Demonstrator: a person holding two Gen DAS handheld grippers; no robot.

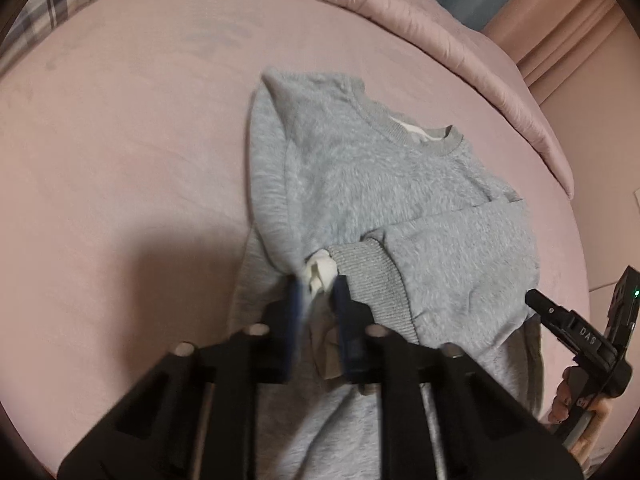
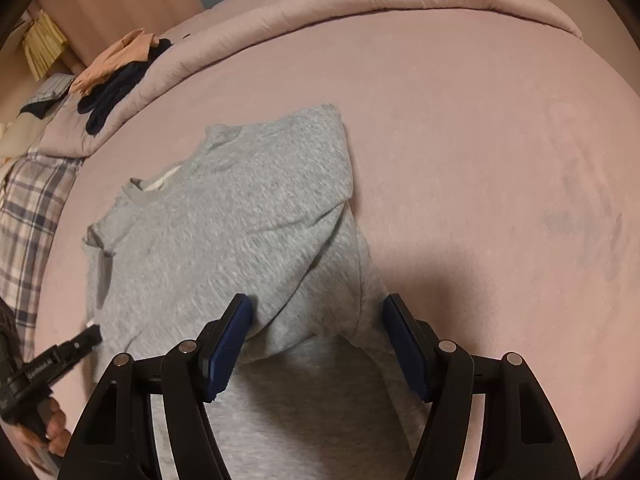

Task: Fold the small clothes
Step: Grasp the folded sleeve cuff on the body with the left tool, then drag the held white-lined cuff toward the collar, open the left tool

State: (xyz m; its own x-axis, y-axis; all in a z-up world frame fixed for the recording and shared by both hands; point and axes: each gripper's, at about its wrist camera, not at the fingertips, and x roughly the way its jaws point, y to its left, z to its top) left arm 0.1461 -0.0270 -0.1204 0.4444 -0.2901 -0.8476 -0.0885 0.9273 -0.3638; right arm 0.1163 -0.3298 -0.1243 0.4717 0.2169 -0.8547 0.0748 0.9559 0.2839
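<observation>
The grey sweatshirt (image 1: 360, 200) is lying mid-bed, left tool (image 1: 318, 292) pinching its white tag and fabric at 6 o'clock to drag a fold, while the right tool (image 2: 316, 344) is gaping wide, gripping nothing, probably ready to steady the hem.

A bedroom: pink bed (image 2: 460, 128), rolled quilt (image 2: 360, 4) at 12 o'clock, plaid pillow (image 2: 28, 208) at 9.
</observation>
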